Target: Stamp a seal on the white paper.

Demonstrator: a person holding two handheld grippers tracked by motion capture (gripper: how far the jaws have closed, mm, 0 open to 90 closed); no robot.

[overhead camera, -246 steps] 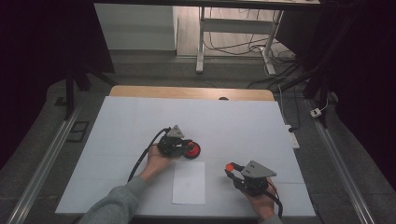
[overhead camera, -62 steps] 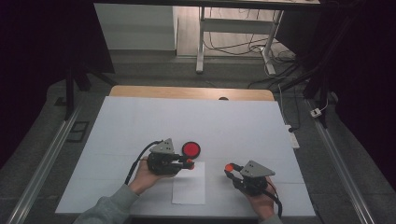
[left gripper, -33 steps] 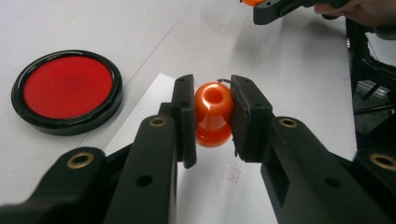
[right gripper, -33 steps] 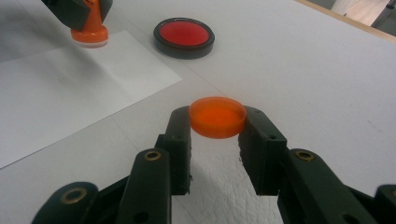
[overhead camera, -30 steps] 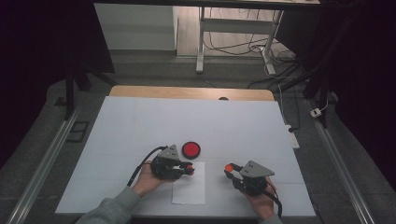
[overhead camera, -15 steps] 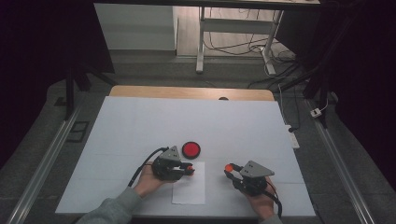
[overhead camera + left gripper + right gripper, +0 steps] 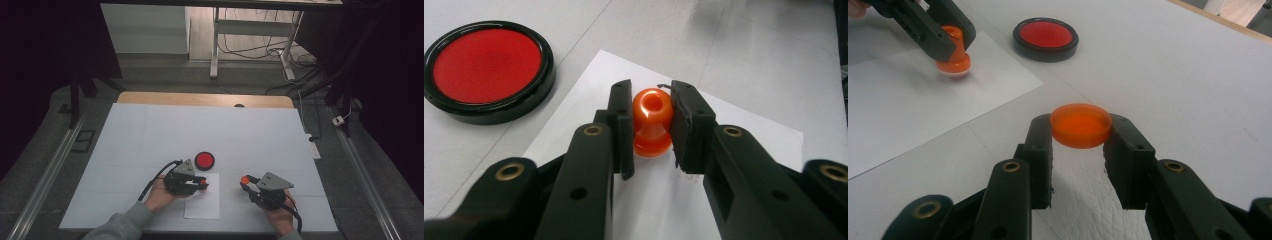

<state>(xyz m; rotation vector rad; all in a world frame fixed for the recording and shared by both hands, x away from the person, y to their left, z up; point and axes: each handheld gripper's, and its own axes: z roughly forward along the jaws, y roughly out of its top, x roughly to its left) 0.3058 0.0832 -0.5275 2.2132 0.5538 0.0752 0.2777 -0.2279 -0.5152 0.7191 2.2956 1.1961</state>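
Note:
My left gripper [image 7: 202,183] is shut on an orange knob-shaped stamp [image 7: 652,120], held upright over the far edge of a white paper sheet [image 7: 202,206]. In the right gripper view the stamp [image 7: 954,59] has its base right at the sheet [image 7: 908,110]; whether it touches I cannot tell. A round red ink pad [image 7: 204,160] in a black case lies just beyond the paper. My right gripper [image 7: 245,180], to the right of the sheet, is shut on a flat orange cap [image 7: 1080,125] held a little above the table.
The white table top [image 7: 150,135] stretches wide to the left, right and far side, with a wooden strip [image 7: 200,99] along the far edge. A white power strip [image 7: 314,149] lies at the right edge. Cables trail from both grippers toward me.
The left gripper lifted off the ink pad with the stamp and came toward me onto the paper's far edge; in the last second it barely shifted. The right gripper stayed put.

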